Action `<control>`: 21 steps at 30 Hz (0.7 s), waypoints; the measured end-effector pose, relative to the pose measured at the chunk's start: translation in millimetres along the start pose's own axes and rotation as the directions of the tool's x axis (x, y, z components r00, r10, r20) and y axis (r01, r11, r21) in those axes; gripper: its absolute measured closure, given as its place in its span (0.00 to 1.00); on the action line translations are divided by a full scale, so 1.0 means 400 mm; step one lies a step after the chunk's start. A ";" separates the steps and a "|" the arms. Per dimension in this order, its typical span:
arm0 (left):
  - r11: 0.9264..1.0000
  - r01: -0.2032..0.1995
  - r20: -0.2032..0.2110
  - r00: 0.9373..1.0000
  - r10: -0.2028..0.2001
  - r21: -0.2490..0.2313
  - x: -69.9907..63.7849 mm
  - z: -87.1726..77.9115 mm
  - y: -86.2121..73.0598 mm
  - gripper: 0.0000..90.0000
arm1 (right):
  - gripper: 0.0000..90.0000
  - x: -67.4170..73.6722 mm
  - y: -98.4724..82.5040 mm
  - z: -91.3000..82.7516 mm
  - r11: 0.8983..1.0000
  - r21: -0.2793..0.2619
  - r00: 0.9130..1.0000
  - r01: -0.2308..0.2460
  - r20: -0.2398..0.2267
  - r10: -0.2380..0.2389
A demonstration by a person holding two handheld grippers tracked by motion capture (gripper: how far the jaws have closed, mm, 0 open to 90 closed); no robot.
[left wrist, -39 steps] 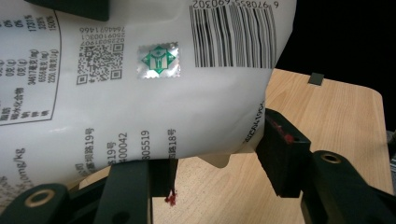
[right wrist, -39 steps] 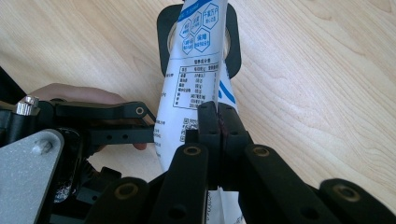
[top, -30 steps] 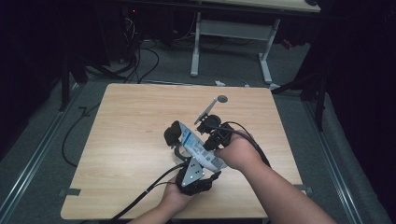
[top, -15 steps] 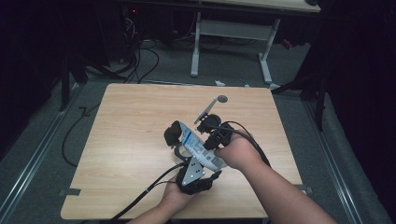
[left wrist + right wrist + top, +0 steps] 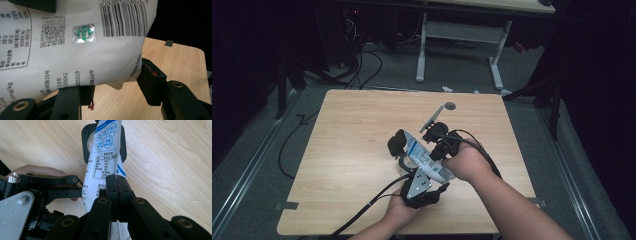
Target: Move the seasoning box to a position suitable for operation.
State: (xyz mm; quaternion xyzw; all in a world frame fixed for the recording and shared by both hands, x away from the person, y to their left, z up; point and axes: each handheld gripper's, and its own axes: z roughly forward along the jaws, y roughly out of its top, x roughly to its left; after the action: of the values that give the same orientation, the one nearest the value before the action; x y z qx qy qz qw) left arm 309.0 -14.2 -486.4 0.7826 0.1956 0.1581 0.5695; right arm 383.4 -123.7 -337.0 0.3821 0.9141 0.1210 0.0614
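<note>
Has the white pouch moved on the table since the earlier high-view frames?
No. The white pouch sits at the same spot relative to the table's far edge, held between both tongs.

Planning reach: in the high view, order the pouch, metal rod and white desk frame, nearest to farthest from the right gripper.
1. pouch, held in the right gripper.
2. metal rod, just beyond, on the table.
3. white desk frame, on the floor behind.
</note>
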 end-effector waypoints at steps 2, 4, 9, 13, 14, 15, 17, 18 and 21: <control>1.000 0.001 0.000 1.000 -0.001 0.000 0.000 0.000 0.000 0.58 | 1.00 0.000 0.000 0.000 1.000 0.000 1.000 0.000 0.000 0.000; 1.000 0.001 -0.001 1.000 -0.001 0.001 0.000 0.000 0.000 0.57 | 1.00 -0.001 0.001 0.000 1.000 -0.001 1.000 0.008 0.002 -0.008; 1.000 0.001 0.000 1.000 -0.001 0.001 -0.001 0.000 -0.001 0.57 | 1.00 0.000 0.002 0.001 1.000 0.004 1.000 0.008 0.005 -0.008; 1.000 0.000 -0.001 1.000 0.000 0.002 -0.001 -0.001 -0.001 0.57 | 1.00 0.000 0.002 0.001 1.000 0.003 1.000 0.008 0.005 -0.008; 1.000 0.001 0.000 1.000 -0.001 0.002 0.000 -0.001 0.000 0.57 | 1.00 0.001 0.003 0.001 1.000 0.003 1.000 0.007 0.005 -0.007; 1.000 0.001 0.000 1.000 -0.001 0.002 0.000 -0.001 0.000 0.57 | 1.00 0.002 0.003 0.001 1.000 0.005 1.000 -0.002 0.005 0.002; 1.000 0.003 0.002 1.000 -0.003 0.001 0.000 -0.002 0.000 0.57 | 1.00 0.002 0.003 0.001 1.000 0.003 1.000 0.003 0.004 -0.003; 1.000 0.004 0.002 1.000 -0.004 0.000 -0.001 -0.001 0.000 0.57 | 1.00 0.003 0.003 0.001 1.000 0.003 1.000 -0.003 0.003 0.003; 1.000 0.006 0.004 1.000 -0.006 -0.004 -0.002 -0.001 0.000 0.57 | 1.00 0.003 0.005 0.000 1.000 0.005 1.000 -0.003 0.004 0.003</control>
State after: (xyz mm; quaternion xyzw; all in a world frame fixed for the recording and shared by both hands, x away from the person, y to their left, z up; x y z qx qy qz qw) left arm 308.1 -14.1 -486.1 0.7811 0.1968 0.1553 0.5719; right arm 383.8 -121.7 -336.6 0.3840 0.9136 0.1183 0.0619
